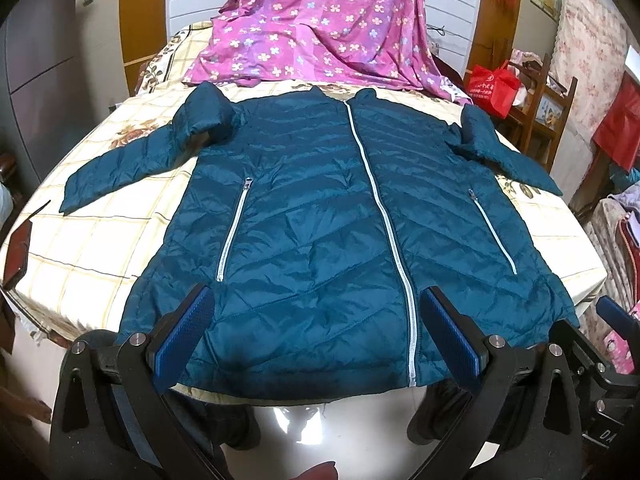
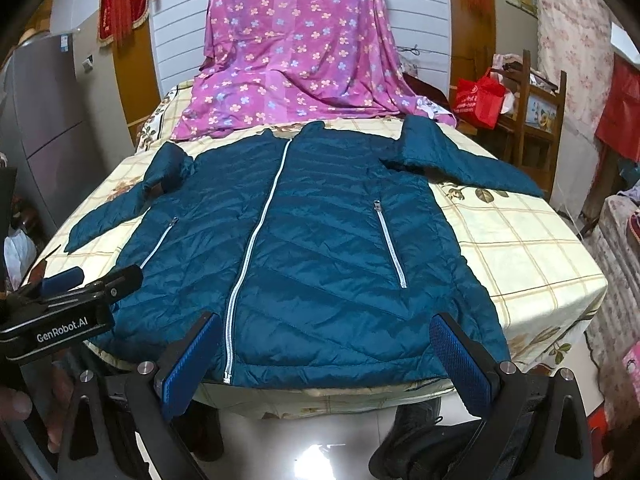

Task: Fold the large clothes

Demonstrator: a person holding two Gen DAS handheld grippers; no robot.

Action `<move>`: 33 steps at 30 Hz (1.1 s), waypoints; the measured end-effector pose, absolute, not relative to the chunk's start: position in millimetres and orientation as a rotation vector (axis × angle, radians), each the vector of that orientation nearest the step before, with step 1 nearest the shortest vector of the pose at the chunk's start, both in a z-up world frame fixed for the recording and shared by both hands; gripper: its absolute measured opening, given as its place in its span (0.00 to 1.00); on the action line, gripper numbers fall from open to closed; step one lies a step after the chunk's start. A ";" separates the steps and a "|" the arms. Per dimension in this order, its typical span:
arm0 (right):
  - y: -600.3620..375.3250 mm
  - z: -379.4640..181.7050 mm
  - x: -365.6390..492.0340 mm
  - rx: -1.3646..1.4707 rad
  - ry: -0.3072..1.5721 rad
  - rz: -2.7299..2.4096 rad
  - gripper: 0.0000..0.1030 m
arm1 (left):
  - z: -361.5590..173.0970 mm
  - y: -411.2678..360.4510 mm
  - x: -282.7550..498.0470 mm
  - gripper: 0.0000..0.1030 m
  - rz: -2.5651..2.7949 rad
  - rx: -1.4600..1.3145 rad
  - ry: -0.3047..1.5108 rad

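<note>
1. Left wrist view: a teal quilted jacket (image 1: 320, 216) lies flat, front up, on a bed (image 1: 92, 236) covered with a cream checked sheet. Its white centre zip (image 1: 380, 216) is closed and runs from the collar to the hem at the near edge of the bed.
2. Both sleeves spread outward, each with its upper part bunched near the shoulder; the left sleeve (image 1: 116, 176) stretches toward the bed's left side.
3. The left tool (image 1: 316, 336) hovers over the hem with its blue pads (image 1: 186, 328) spread wide, holding nothing. Part of the right tool shows at the right edge.
4. A pink flowered cloth (image 1: 320, 24) is draped at the head of the bed, beyond the jacket's collar. A red bag (image 1: 496, 84) sits to the right of the bed.
5. Right wrist view: the same jacket (image 2: 320, 248) fills the middle of the bed (image 2: 532, 256), with its hem hanging just over the near edge.
6. The right tool (image 2: 326, 364) is also spread wide and empty, poised above the hem, right of the zip (image 2: 256, 248).
7. The left tool's body (image 2: 68, 304) appears at the left, over the jacket's corner; whether it touches the fabric is hard to tell.
</note>
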State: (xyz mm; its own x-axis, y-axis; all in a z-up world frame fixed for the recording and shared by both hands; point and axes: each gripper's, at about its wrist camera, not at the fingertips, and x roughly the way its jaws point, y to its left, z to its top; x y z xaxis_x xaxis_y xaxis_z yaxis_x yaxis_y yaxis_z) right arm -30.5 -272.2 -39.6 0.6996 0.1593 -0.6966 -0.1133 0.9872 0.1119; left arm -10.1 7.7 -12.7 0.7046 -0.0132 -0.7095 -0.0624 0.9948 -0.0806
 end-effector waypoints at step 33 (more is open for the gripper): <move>-272.0 -38.7 -28.6 0.059 0.781 0.147 1.00 | -10.8 9.2 -4.2 1.00 0.007 -0.109 0.798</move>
